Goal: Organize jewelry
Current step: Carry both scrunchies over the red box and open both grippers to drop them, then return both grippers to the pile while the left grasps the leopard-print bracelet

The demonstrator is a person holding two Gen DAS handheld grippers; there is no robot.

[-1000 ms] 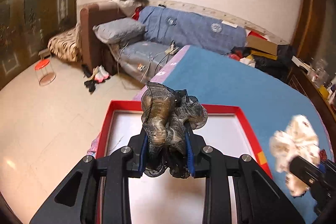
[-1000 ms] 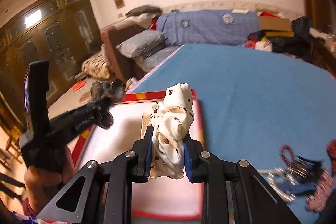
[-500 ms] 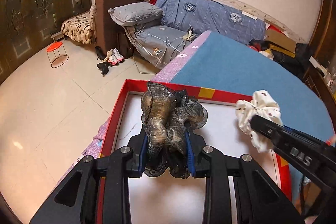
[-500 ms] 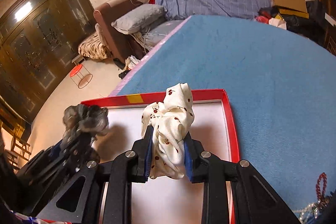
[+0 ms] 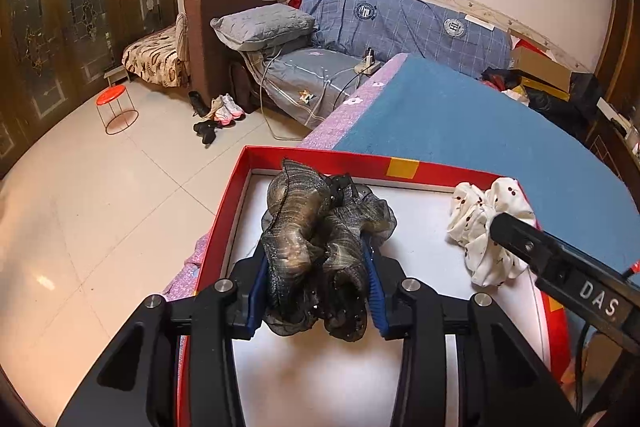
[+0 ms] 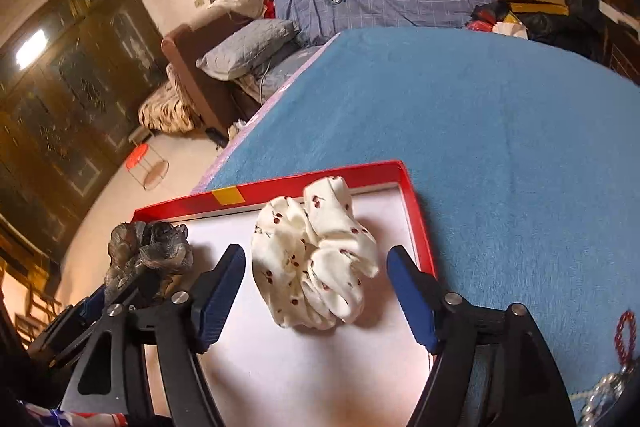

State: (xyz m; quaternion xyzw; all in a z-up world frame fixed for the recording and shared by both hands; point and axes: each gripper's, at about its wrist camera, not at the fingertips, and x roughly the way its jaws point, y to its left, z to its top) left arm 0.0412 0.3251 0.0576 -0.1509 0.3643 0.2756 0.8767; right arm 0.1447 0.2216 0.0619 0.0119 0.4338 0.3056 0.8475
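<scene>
Two scrunchies, one dark (image 5: pixel 316 247), one white (image 6: pixel 316 263), one red tray (image 6: pixel 416 211).

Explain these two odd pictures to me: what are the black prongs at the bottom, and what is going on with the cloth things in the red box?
There is no robot here. A person holds a hand tool in each hand, each with two fingers and a wide-angle camera looking along them. One picture is from the left tool, one from the right.

A shallow red box with a white floor sits on a blue bedcover. The left gripper has a dark shimmery scrunchie between its blue pads; its fingers have just been easing apart. The right gripper has just opened, and the white cherry-print scrunchie lies loose in the box between its fingers. Beads lie on the cover at the right.
</scene>
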